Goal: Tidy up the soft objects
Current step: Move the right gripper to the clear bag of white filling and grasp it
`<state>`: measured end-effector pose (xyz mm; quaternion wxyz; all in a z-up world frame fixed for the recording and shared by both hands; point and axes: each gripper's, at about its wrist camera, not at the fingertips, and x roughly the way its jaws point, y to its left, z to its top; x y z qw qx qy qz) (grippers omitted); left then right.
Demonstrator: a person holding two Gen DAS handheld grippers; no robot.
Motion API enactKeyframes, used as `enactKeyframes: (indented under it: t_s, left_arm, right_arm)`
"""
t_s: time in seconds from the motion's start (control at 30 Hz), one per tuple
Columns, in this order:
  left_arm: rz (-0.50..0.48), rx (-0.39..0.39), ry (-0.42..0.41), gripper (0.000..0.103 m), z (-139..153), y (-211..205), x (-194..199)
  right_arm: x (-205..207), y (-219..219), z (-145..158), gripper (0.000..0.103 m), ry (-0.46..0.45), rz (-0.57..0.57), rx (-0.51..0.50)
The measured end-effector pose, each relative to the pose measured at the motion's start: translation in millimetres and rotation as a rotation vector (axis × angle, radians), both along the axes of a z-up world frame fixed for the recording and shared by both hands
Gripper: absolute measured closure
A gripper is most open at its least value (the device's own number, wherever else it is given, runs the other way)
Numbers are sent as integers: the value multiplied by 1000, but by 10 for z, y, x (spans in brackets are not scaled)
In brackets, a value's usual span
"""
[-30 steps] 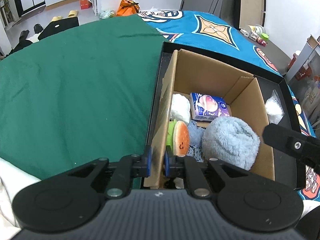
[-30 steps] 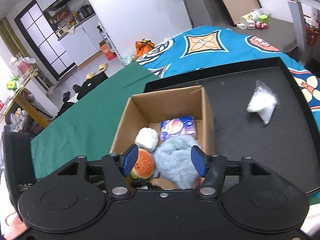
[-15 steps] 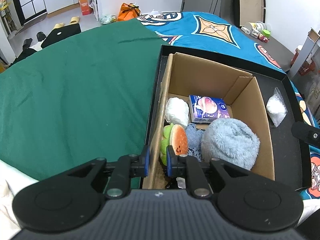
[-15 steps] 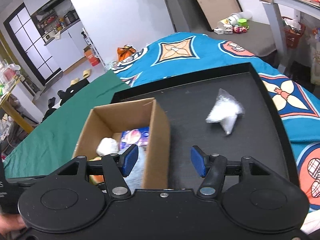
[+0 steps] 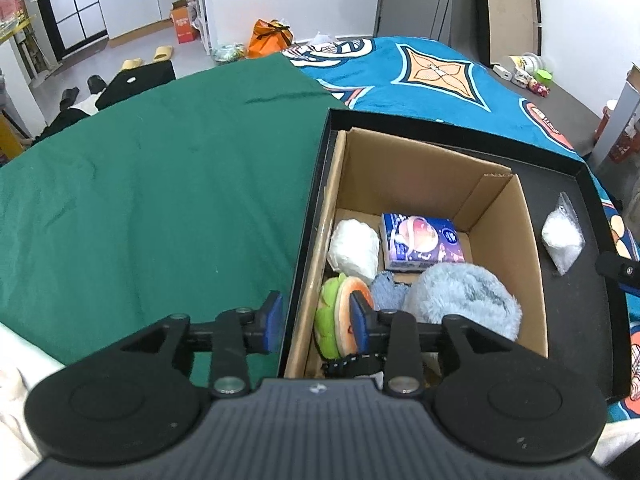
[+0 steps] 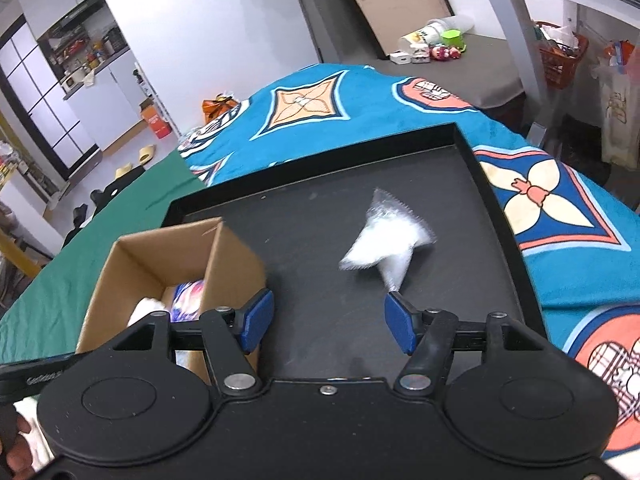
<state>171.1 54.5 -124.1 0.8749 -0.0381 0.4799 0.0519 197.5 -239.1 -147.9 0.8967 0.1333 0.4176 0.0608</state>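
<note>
A cardboard box [image 5: 516, 216] stands at the left end of a black tray [image 6: 320, 248]. Inside lie a burger plush [image 5: 340, 316], a white bundle [image 5: 354, 250], a tissue pack [image 5: 422, 242], a blue cloth [image 5: 388, 294] and a fluffy pale-blue plush [image 5: 464, 300]. A clear bag of white stuffing [image 6: 384, 246] lies on the tray right of the box; it also shows in the left wrist view [image 5: 562, 238]. My left gripper [image 5: 316, 318] is open, straddling the box's left wall. My right gripper [image 6: 328, 322] is open and empty above the tray, just short of the bag.
The tray sits on a bed with a green cover [image 5: 160, 184] on the left and a blue patterned blanket [image 6: 360, 100] behind and right. The box [image 6: 168, 252] is left of my right gripper. A grey shelf with small items [image 6: 432, 44] lies beyond.
My left gripper has opened from pinching the box's left wall. My right gripper has swung right, from over the box to the open tray near the bag.
</note>
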Motion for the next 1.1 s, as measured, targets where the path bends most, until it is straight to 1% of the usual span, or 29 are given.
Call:
enactKeyframes:
  t_s: [0.1, 0.3, 0.63, 1.0, 1.1]
  left_arm:
    - [12, 16, -14, 59, 14, -35, 20]
    - [20, 34, -25, 53, -2, -103, 73]
    - [43, 79, -15, 52, -74, -191, 203]
    - [62, 124, -6, 52, -187, -286, 365]
    - [63, 122, 6, 52, -224, -290, 388]
  right_arm:
    - [88, -72, -60, 38, -5, -16, 1]
    - [247, -219, -279, 38, -3, -55, 26]
    - [393, -401, -598, 38, -4, -101, 116]
    - [554, -506, -802, 38, -11, -127, 209]
    - [573, -542, -837, 41, -8, -138, 232]
